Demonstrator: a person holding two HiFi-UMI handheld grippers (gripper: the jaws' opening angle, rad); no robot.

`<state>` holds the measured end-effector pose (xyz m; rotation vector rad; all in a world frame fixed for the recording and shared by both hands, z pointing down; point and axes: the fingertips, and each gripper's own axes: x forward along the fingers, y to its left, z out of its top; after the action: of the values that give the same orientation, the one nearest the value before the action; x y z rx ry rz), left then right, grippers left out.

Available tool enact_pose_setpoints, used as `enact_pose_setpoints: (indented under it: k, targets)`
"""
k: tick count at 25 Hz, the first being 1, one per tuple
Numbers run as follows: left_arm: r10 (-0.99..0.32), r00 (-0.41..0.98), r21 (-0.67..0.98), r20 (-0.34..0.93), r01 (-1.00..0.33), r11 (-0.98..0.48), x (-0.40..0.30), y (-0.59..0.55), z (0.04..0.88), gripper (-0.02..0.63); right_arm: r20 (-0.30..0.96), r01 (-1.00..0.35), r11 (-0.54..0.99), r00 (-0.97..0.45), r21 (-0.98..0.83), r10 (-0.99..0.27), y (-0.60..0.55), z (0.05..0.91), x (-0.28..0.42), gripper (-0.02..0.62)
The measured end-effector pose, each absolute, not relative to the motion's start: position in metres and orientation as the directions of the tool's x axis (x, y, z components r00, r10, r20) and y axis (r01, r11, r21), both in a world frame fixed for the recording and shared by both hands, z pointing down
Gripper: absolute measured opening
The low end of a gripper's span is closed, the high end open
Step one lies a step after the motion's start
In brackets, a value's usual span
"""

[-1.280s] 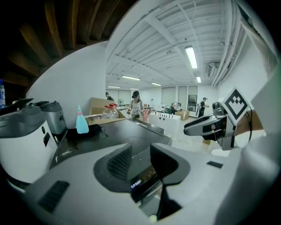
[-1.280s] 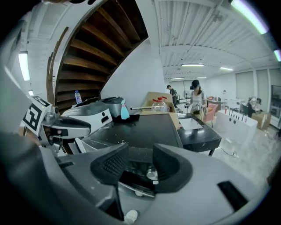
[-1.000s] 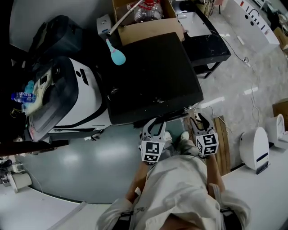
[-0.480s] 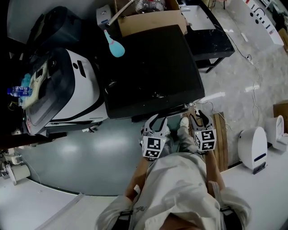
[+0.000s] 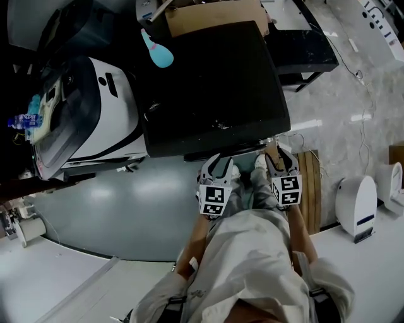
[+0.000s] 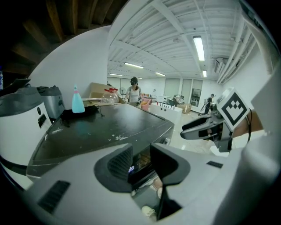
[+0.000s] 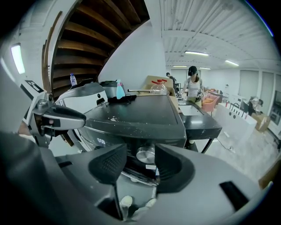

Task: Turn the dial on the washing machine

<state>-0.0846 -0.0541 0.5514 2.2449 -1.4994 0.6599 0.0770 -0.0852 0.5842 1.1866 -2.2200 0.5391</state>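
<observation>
Dropped to front edge of black-topped washing machine [image 5: 214,82]; just widened right gripper [image 7: 141,165] toward untouched round silver dial [image 7: 145,154]; left gripper [image 6: 141,161] spread, empty.

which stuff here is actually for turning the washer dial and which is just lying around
For the job: washing machine, its dial.
Just lying about: blue bottle, cardboard box, white appliance, water bottle.
</observation>
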Motion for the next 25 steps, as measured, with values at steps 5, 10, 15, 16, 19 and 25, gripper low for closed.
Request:
enact_pose_setpoints:
  k: [5,10,15,16,19,25]
  targets:
    - [-0.746,0.332,0.048,0.578,-0.926,-0.375,-0.079,-0.052,0.563,0.132,0.650,-0.847,0.525,-0.447,-0.086,-0.614,-0.087,0.597,0.076,0.201]
    - [-0.732,0.345,0.063,0.588,-0.921,-0.385,-0.071,-0.051,0.574,0.132,0.656,-0.857,0.510,-0.431,-0.082,-0.619,-0.091,0.609,0.074,0.215]
    - [-0.717,0.360,0.074,0.597,-0.915,-0.397,-0.065,-0.048,0.586,0.131,0.659,-0.869,0.488,-0.413,-0.078,-0.629,-0.095,0.620,0.073,0.230]
    - [-0.714,0.363,0.076,0.599,-0.913,-0.400,-0.064,-0.048,0.589,0.132,0.659,-0.871,0.485,-0.410,-0.079,-0.630,-0.096,0.622,0.072,0.235]
    - [-0.703,0.369,0.076,0.607,-0.908,-0.411,-0.061,-0.047,0.596,0.131,0.661,-0.876,0.477,-0.403,-0.077,-0.633,-0.099,0.629,0.070,0.245]
    - [-0.685,0.397,0.100,0.611,-0.897,-0.430,-0.051,-0.047,0.607,0.131,0.668,-0.881,0.468,-0.391,-0.073,-0.632,-0.103,0.644,0.066,0.268]
